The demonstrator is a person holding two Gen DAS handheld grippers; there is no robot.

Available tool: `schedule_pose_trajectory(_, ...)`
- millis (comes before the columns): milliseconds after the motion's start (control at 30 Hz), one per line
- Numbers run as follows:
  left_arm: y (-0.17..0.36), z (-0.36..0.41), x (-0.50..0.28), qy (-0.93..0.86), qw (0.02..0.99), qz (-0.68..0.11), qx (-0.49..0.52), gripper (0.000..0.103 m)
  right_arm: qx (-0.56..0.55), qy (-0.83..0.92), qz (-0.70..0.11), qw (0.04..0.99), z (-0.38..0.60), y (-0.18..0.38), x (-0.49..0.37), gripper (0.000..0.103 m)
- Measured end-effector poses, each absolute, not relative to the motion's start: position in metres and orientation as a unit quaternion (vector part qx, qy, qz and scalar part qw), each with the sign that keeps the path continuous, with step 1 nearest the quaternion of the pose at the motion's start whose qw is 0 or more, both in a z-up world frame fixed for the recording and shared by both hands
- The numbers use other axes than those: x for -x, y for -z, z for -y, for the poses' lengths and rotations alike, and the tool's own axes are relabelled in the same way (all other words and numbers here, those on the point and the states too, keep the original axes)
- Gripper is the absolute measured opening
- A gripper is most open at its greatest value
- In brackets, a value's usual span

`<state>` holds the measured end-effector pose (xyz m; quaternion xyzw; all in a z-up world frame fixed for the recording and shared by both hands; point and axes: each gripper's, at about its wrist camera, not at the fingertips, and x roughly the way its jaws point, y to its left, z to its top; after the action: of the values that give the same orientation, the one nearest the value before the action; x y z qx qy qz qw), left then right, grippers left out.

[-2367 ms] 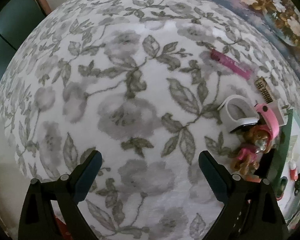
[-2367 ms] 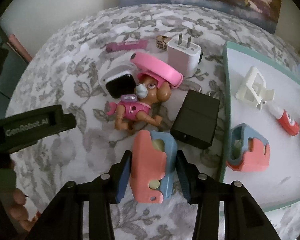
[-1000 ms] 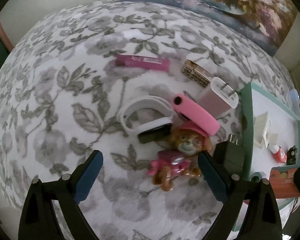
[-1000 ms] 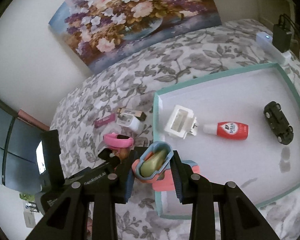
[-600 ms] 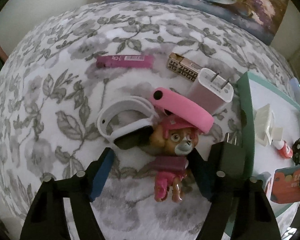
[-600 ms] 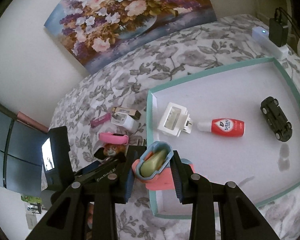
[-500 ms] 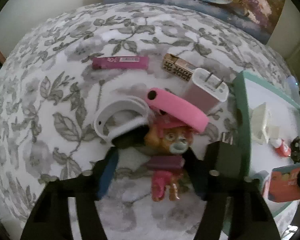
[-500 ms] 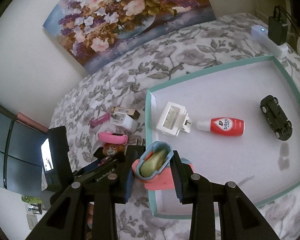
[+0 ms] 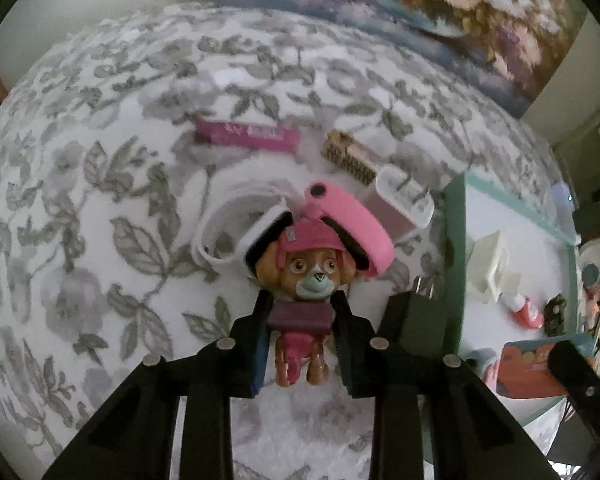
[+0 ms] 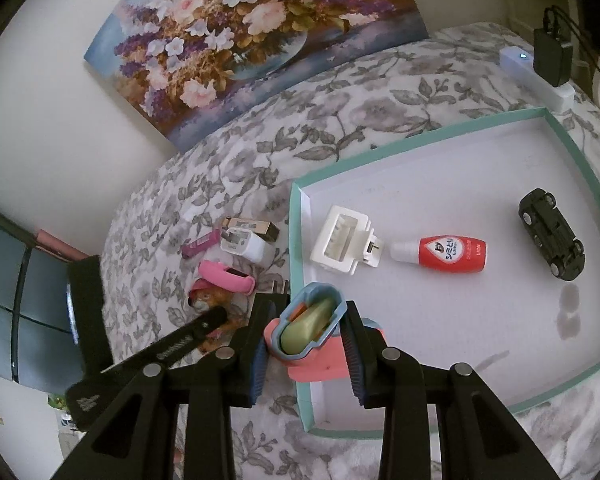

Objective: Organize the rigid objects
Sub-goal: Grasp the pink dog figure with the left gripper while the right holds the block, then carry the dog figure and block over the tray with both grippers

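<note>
A brown toy dog (image 9: 312, 276) in a pink cap and suit lies on the floral bedspread; the right wrist view shows part of it (image 10: 208, 300). My left gripper (image 9: 300, 320) points down over it, jaws closing, with the pads pressing on the dog's purple backpack from both sides. My right gripper (image 10: 305, 320) is shut on a pink-and-blue holder (image 10: 312, 316) with a green piece inside. It hangs over the near-left corner of the teal-rimmed white tray (image 10: 420, 138).
In the tray lie a white clip (image 10: 342, 240), a red bottle (image 10: 452, 254), a black toy car (image 10: 550, 228) and a second pink-and-blue holder (image 10: 324, 366). Around the dog lie a pink band (image 9: 352, 220), a white band (image 9: 228, 220), a white charger (image 9: 404, 200), a black charger (image 9: 416, 316), a pink bar (image 9: 246, 134) and a small patterned box (image 9: 350, 156).
My left gripper came over the toy dog and its wide jaws closed in on the dog's body. My right gripper lifted the holder off the bedspread to above the tray corner.
</note>
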<state>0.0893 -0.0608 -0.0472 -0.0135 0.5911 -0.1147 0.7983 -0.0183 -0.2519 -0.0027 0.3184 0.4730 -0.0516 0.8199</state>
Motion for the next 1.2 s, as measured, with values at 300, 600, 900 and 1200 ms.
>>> schedule_pose_trajectory(300,0.014,0.048,-0.088,0.106,0.827,-0.551,0.032,0.030,-0.330,0.055,-0.461,0.822,0.259,-0.002,0.022,0.035)
schedule_pose_trajectory(600,-0.013,0.057,-0.080,0.121,0.849,-0.514,0.029,0.030,-0.339,0.061,-0.450,0.824,0.270,-0.007,0.028,0.036)
schedule_pose_trajectory(900,-0.030,0.093,-0.056,0.163,0.858,-0.488,0.006,0.030,-0.347,0.096,-0.431,0.827,0.297,-0.012,0.041,0.036)
schedule_pose_trajectory(1200,-0.027,0.156,-0.023,0.223,0.844,-0.484,-0.057,0.030,-0.376,0.139,-0.416,0.817,0.338,-0.007,0.065,0.036)
